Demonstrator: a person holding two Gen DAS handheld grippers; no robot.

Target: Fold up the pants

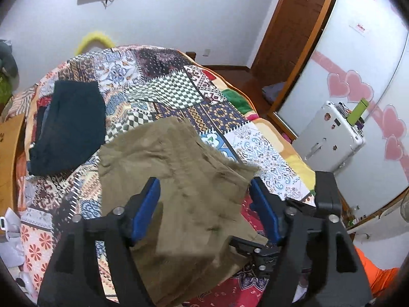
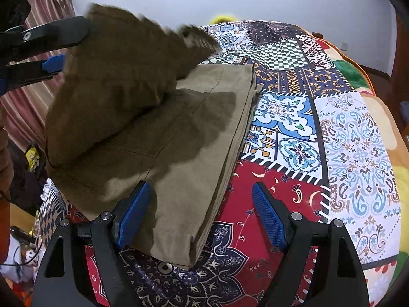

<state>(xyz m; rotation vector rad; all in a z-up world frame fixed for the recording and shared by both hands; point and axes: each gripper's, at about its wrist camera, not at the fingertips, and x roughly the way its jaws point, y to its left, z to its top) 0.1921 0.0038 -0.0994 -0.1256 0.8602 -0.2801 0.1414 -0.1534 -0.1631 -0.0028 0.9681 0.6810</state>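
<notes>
Olive-brown pants (image 2: 194, 138) lie partly folded on the patchwork bedspread (image 2: 352, 138). One end of them (image 2: 115, 76) hangs in the air above the flat part, blurred by motion. In the left wrist view the pants (image 1: 176, 174) spread between and past my left gripper's (image 1: 204, 189) blue pads, which stand wide apart; the cloth drapes over them. The left gripper also shows in the right wrist view (image 2: 55, 51) at the lifted cloth's edge. My right gripper (image 2: 200, 197) is open and empty over the pants' near right edge.
A folded dark navy garment (image 1: 69, 125) lies on the bed's far left. A silver case (image 1: 329, 138) with a green bottle (image 1: 358, 110) stands right of the bed by a mirrored wardrobe door (image 1: 363, 51). A wooden door (image 1: 294, 23) is behind.
</notes>
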